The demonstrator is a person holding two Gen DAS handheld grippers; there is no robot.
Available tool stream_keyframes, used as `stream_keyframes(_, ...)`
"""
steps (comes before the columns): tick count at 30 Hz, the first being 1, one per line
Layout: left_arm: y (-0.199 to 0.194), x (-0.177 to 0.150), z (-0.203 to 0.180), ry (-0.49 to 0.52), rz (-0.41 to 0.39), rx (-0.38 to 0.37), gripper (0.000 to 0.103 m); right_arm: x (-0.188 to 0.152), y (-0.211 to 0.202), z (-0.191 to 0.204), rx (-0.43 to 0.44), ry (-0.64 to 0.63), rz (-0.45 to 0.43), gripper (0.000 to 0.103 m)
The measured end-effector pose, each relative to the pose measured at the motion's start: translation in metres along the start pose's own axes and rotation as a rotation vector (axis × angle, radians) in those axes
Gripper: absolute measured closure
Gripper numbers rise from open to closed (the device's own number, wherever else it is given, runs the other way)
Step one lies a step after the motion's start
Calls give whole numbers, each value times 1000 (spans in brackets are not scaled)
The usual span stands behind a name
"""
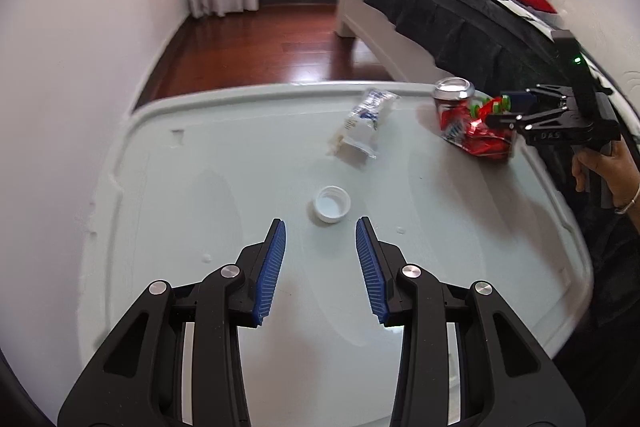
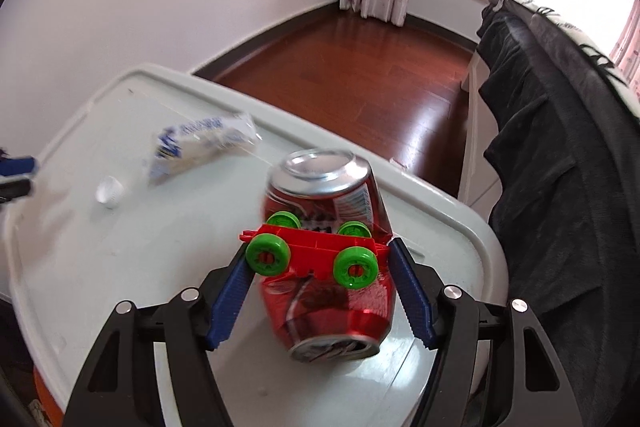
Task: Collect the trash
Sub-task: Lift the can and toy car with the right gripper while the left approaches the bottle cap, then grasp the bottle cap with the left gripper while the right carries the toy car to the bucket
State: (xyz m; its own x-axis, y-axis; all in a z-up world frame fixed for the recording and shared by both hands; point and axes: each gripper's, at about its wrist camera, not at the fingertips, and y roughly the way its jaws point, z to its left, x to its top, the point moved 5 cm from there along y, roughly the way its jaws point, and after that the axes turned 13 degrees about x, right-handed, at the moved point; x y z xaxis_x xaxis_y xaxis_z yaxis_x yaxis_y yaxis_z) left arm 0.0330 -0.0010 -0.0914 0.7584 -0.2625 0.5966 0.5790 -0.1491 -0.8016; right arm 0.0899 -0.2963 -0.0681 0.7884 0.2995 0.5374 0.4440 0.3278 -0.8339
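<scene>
We grip the toy car [image 2: 312, 253] in the right tongs [image 2: 316, 259] above the can [image 2: 324, 311] to clear non-trash, while the left tongs [image 1: 320, 259] hang released near the cap [image 1: 331, 203] on the surface [image 1: 440, 227].

From the left wrist view, the bottle cap [image 1: 332, 205] lies on the table [image 1: 460, 247] at twelve o'clock, just beyond the left gripper [image 1: 320, 239]. The wrapper [image 1: 362, 125] lies farther off, near one o'clock. The can [image 1: 454, 103] sits toward two o'clock at the far right edge, with the toy car [image 1: 490, 107] beside it between the pads of the right gripper [image 1: 500, 111]. The bed [image 1: 440, 11] stands behind the table.
</scene>
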Motion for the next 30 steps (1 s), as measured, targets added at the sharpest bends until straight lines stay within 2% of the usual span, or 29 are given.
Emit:
stream_keyframes(4,17,2,-18,89,34,-71,66,-7,-26,15,32,-3,-44,36)
stream_keyframes(10,56,11,-34,156,68,-54,66,-22,-51,31,72,-6,-75,36)
stream_keyframes(14,77,13,-33,143,89,-34,66,-28,-61,47,98,-23,-79,36)
stream_keyframes(19,77,17,-28,135,71,-14,66,-32,-62,65,134,-48,-70,36)
stream_keyframes(23,85,16,-33,172,77,16,66,-34,-61,70,152,-41,-75,36)
stream_keyframes(30,100,16,-33,171,99,12,66,-40,-60,76,159,-41,-64,36)
